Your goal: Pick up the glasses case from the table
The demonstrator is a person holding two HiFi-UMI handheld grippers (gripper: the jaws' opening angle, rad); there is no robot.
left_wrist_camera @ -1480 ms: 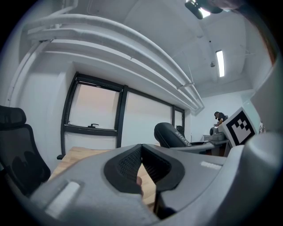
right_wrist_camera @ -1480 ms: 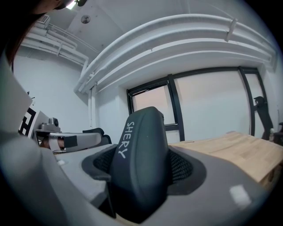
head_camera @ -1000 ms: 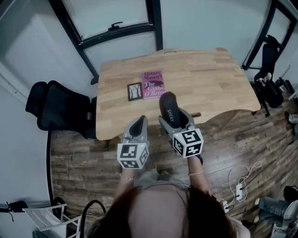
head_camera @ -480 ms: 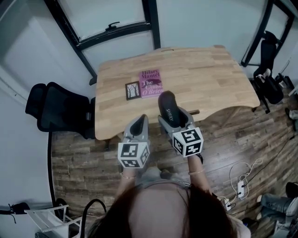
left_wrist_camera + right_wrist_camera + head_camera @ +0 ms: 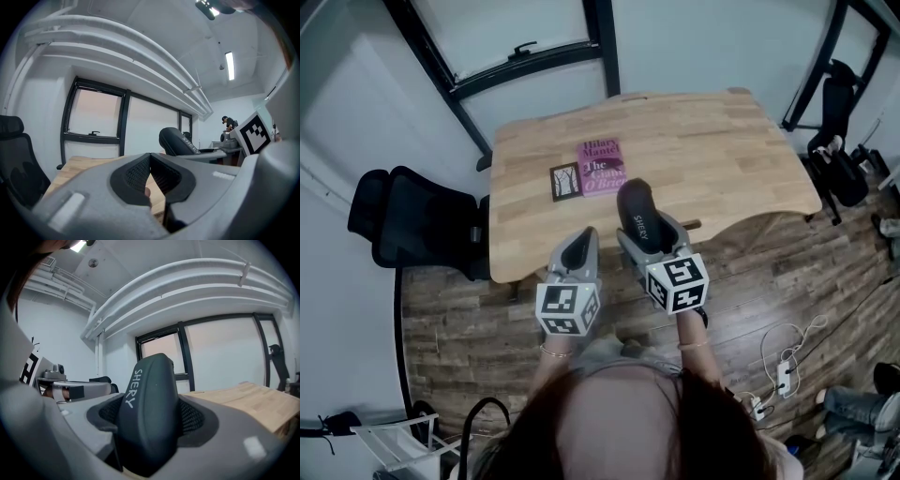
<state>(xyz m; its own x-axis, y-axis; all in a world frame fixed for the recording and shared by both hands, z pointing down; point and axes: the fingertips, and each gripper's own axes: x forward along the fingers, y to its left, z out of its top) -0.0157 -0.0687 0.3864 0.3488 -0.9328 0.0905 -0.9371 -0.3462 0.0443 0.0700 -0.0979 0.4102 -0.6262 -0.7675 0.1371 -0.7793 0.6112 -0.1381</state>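
Judging from where things lie, I take the pick-up as essentially done: the dark, rounded hard-shell glasses case with pale lettering is no longer resting on the pale wooden tabletop but is gripped in the right tongs, which are clenched on its lower part. In the right gripper view the case fills the gap between the two ribbed pads and stands up out of them, lettered face toward the camera, with the wood showing lower down at the right. From the head view it hangs over the tabletop's near edge, a little left of the middle. What I reckon is left is only to carry it clear or hold it steady. The left tongs are closed on nothing; in their own view the pad tips meet and only a sliver of wood shows behind them. Both hands sit close in front of the body, side by side, the tongs pointing forward and away, the right reaching slightly further than the left. Beyond the case, toward the left half of the tabletop, lie a pink paperback book and, touching its left side, a small black-bordered card.
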